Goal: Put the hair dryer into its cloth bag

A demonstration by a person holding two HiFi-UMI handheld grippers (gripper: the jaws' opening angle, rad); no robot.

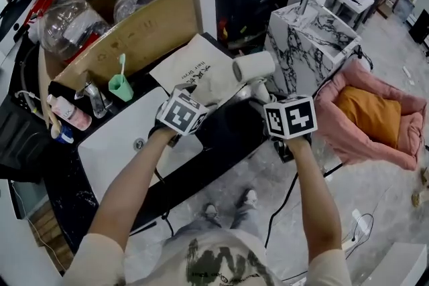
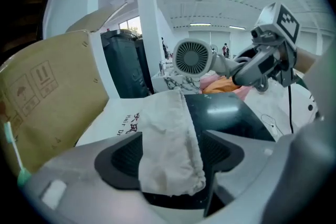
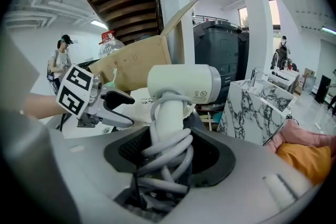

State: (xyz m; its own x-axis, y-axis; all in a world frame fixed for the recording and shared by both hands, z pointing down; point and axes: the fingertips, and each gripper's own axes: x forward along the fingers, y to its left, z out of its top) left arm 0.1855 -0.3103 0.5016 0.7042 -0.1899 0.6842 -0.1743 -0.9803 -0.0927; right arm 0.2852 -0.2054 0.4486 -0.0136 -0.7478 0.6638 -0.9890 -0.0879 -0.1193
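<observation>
The white hair dryer [image 1: 253, 67] is held up over the black counter, its grey cord wound round the handle [image 3: 167, 122]. My right gripper [image 3: 168, 150] is shut on that wrapped handle, with the barrel [image 3: 184, 83] above the jaws. The white cloth bag [image 1: 194, 72] with dark print lies on the counter beside the cardboard box. My left gripper [image 2: 170, 161] is shut on a bunched edge of the bag [image 2: 168, 139]. In the left gripper view the dryer's rear grille [image 2: 192, 57] faces me, just beyond the bag. The two grippers [image 1: 208, 96] [image 1: 263, 96] are close together.
An open cardboard box [image 1: 134, 17] stands at the back left. A white sink [image 1: 127, 144] with a faucet [image 1: 95, 98] and a green cup [image 1: 120, 86] lies left of the bag. A marble-patterned cabinet [image 1: 308, 37] and a pink pet bed [image 1: 395, 137] are on the right.
</observation>
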